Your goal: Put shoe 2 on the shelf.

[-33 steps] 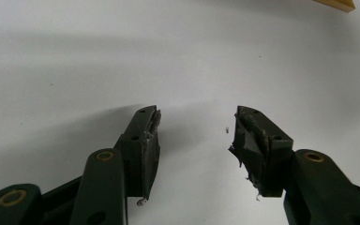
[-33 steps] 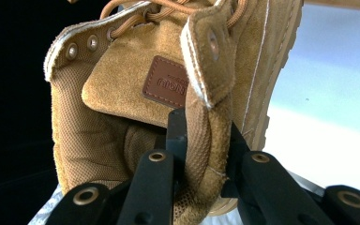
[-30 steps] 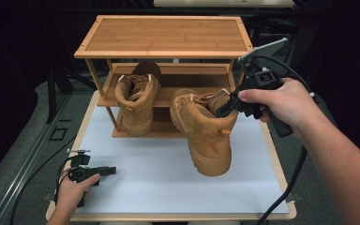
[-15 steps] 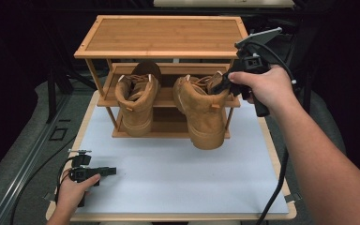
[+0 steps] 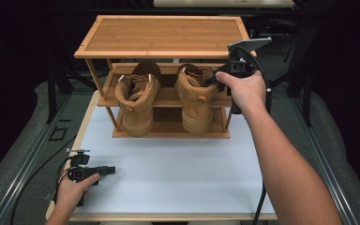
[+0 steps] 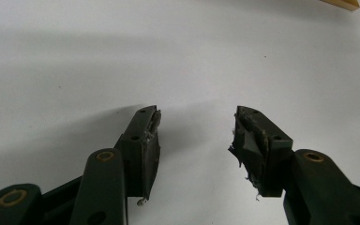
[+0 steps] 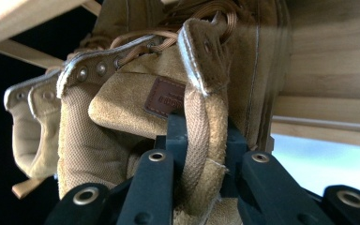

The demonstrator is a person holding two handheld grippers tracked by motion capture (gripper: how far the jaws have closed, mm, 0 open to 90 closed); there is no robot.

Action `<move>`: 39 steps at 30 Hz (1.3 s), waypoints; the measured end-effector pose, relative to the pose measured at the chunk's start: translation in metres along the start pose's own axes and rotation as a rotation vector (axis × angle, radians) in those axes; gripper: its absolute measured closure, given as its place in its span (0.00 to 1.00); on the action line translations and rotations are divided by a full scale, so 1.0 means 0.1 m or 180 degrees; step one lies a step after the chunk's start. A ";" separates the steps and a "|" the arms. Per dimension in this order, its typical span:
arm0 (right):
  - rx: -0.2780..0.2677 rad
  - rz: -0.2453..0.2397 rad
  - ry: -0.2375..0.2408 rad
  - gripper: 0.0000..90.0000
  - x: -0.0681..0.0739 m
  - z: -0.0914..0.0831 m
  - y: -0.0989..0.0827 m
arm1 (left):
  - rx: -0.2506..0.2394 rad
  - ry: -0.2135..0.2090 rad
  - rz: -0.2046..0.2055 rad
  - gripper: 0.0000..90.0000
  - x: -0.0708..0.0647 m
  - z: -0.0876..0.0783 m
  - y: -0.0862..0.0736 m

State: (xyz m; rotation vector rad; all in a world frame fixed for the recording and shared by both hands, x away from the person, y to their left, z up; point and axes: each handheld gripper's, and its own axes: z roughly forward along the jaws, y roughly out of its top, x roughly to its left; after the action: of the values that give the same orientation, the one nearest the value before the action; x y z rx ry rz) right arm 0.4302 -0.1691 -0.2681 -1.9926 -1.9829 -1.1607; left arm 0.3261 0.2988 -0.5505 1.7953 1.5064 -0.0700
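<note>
tan boot (image 5: 196, 101) on rack (image 5: 161, 35) lower shelf, heel collar pinched between right gripper (image 7: 199, 154) jaws; left gripper (image 6: 194, 136) agape, empty.

Tan boots (image 5: 194, 101), bamboo-brown rack (image 5: 161, 35), blk tongs (image 7: 201, 154)

a white worktop (image 5: 168, 173) with a wooden edge carries a bamboo shoe rack (image 5: 161, 35) at its far side; two tan boots, left boot (image 5: 136, 101) and right boot (image 5: 196, 103), sit side by side on the rack's lower shelves, heels toward the near side
</note>
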 end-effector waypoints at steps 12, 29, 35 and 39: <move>-0.0126 -0.0113 -0.0051 0.81 0.01 0.14 -0.13 | -0.0016 -0.0004 0.0018 0.55 -0.01 -0.01 0.00; -0.0018 -0.0223 0.0097 0.63 0.02 -0.05 -0.18 | -0.0090 -0.0049 0.0061 0.56 -0.11 -0.04 0.11; -0.0065 -0.0243 0.0191 0.65 -0.05 -0.33 -0.22 | -0.0112 -0.0015 0.0256 0.62 -0.33 -0.15 0.34; -0.0115 -0.0322 0.0201 0.66 -0.12 -0.39 -0.27 | -0.0186 0.0006 0.0450 0.71 -0.56 -0.32 0.59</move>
State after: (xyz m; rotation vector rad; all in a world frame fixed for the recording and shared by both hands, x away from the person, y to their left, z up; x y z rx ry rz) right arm 0.3909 -0.1971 -0.2589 -1.8666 -2.0674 -1.2731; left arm 0.3468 0.2725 -0.4695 1.8495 1.3650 0.0452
